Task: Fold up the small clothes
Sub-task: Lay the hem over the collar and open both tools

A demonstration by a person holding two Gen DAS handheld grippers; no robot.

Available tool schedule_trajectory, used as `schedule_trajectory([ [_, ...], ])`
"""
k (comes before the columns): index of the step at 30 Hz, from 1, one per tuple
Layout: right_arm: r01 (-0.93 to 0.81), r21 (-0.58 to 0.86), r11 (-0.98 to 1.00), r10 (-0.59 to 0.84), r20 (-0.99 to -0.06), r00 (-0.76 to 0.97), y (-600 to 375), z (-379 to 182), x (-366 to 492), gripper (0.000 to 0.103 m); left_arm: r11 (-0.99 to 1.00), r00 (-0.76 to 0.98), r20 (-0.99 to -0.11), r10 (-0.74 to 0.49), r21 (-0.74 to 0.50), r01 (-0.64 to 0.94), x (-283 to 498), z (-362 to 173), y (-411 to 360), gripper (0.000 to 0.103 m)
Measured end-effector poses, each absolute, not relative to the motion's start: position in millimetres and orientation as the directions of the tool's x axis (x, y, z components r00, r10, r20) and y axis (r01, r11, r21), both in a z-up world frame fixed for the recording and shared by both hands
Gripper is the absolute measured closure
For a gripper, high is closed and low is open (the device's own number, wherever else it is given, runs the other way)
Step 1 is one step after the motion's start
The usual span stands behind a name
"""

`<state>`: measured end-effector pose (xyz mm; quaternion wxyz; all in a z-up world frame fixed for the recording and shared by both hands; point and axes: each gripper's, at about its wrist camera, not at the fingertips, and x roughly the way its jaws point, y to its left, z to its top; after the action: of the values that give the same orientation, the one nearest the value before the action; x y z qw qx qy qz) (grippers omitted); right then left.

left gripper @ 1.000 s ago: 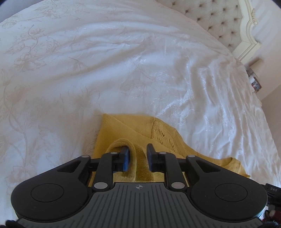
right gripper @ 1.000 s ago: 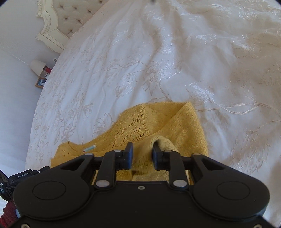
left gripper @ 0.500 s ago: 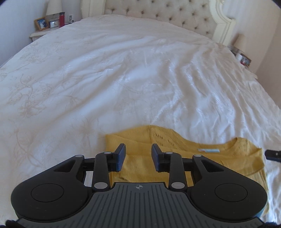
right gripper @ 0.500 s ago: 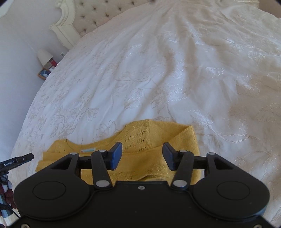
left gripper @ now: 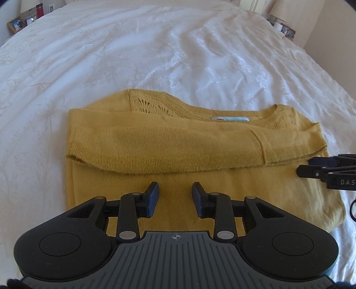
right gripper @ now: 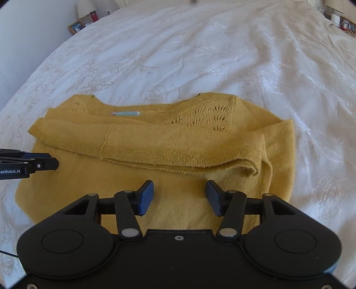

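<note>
- The yellow knit sweater [left gripper: 200, 142] lies flat on the white bedspread [left gripper: 155, 55], near the bed's foot edge, with one sleeve [right gripper: 178, 149] folded across its body just below the neckline label [right gripper: 125, 113].
- The left gripper [left gripper: 175, 195] hovers over the lower body panel, jaws apart and holding nothing; the right gripper [right gripper: 179, 194] does the same, spread a little wider.
- The knit looks light, soft and floppy (it will likely sag and stretch if lifted by one point), so two grips taken together seem wise.
- Good holds, I judge: the two corners of the hem nearest the cameras, or the side edges at the sweater's ends; pinch through all layers so the sleeve does not slip out.
- The open lacework by the shoulder [right gripper: 213, 115] could snag a fingertip.
- There is plenty of bare bedspread beyond the neckline for folding away; the bedside clutter [right gripper: 86, 20] stands well apart.
</note>
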<state>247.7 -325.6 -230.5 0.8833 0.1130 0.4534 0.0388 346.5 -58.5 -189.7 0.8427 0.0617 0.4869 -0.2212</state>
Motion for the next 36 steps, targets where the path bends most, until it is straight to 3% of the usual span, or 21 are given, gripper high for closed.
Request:
schedule_trajectory([
  [11, 0.112, 0.224, 0.968, 0.104, -0.768, 0.632, -362, -227, 309, 0.039, 0.916, 0.521, -0.804, -0.285, -0.068, 0.396, 421, -175, -68, 0.07],
  [19, 0.181, 0.31, 0.933, 0.113, -0.733, 0.671, -373, -209, 283, 0.034, 0.928, 0.542, -0.792, -0.281, -0.081, 0.363, 409, -152, -57, 0.064],
  [28, 0.094, 0.3, 0.949, 0.182, -0.766, 0.617, -340, -221, 279, 0.034, 0.874, 0.43, -0.842, -0.325, -0.095, 0.476, 369, -177, -76, 0.063],
  [36, 0.055, 0.229, 0.972, 0.154, -0.795, 0.587, -337, -233, 325, 0.029, 0.902, 0.46, -0.841, -0.285, -0.073, 0.425, 423, -192, -80, 0.063],
])
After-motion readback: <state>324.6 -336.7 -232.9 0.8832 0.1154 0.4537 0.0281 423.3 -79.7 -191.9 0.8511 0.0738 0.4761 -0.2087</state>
